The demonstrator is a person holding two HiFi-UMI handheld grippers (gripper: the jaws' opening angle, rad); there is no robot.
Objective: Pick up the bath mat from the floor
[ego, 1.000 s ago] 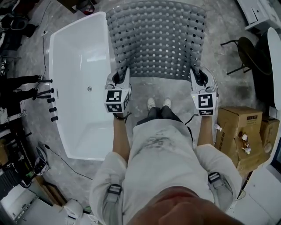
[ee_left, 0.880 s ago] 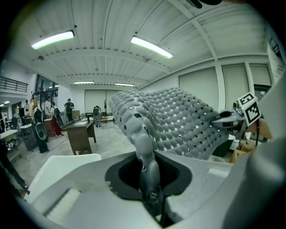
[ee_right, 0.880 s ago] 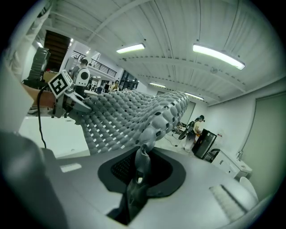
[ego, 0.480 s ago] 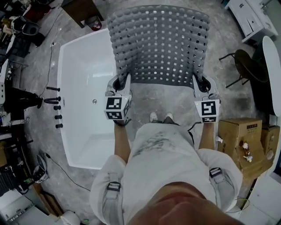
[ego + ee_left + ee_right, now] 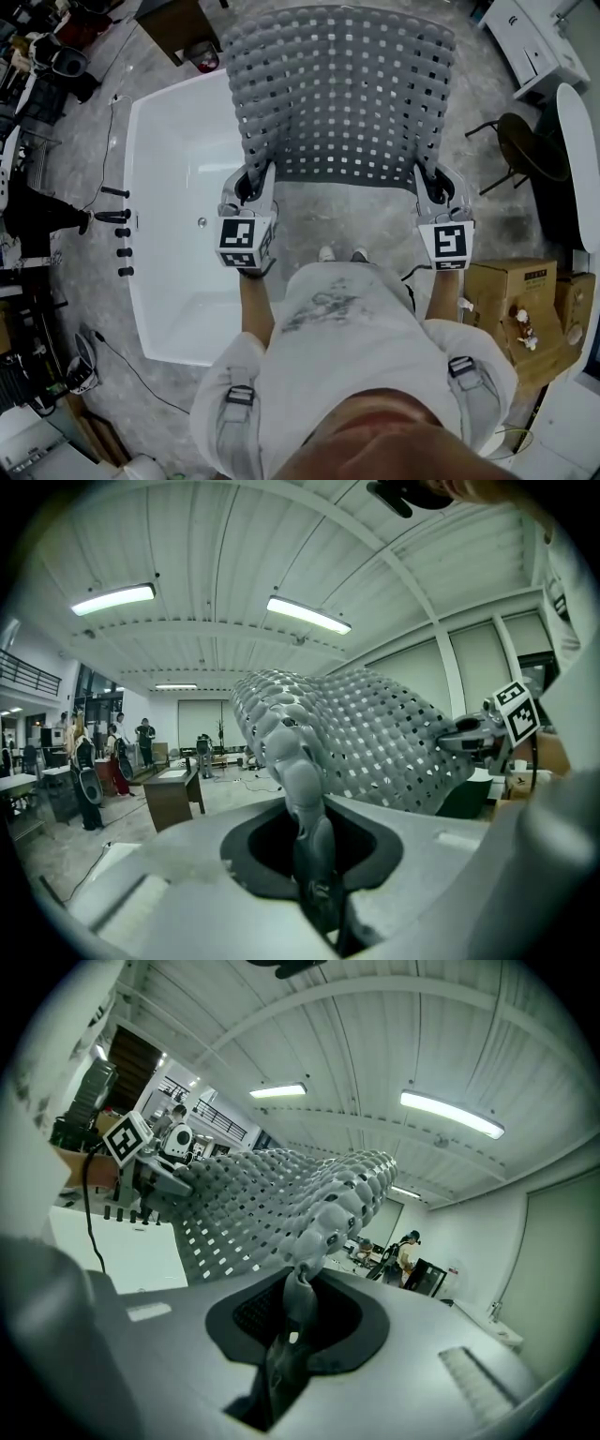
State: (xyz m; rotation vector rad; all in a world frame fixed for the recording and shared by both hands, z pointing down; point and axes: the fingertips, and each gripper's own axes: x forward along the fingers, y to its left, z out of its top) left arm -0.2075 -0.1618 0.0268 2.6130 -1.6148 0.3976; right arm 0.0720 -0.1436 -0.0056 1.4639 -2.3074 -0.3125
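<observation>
The grey perforated bath mat (image 5: 339,89) hangs spread out in front of the person, held up off the floor by its two near corners. My left gripper (image 5: 251,184) is shut on the mat's left near corner, and my right gripper (image 5: 429,184) is shut on the right near corner. In the left gripper view the bath mat (image 5: 366,733) rises out of the closed jaws and stretches right toward the other gripper (image 5: 487,728). Seen from the right gripper, the bath mat (image 5: 281,1204) runs from the pinched corner left to the other gripper (image 5: 155,1171).
A white bathtub (image 5: 183,206) lies on the floor at the left, with black taps (image 5: 117,234) beside it. Cardboard boxes (image 5: 525,300) stand at the right, a dark chair (image 5: 525,150) beyond them. The person's feet (image 5: 339,254) are below the mat. People stand far off (image 5: 84,761).
Both grippers have risen with the mat, which now spreads wider and hangs higher in front of the person. The head view has shifted, so the bathtub sits lower in the picture.
</observation>
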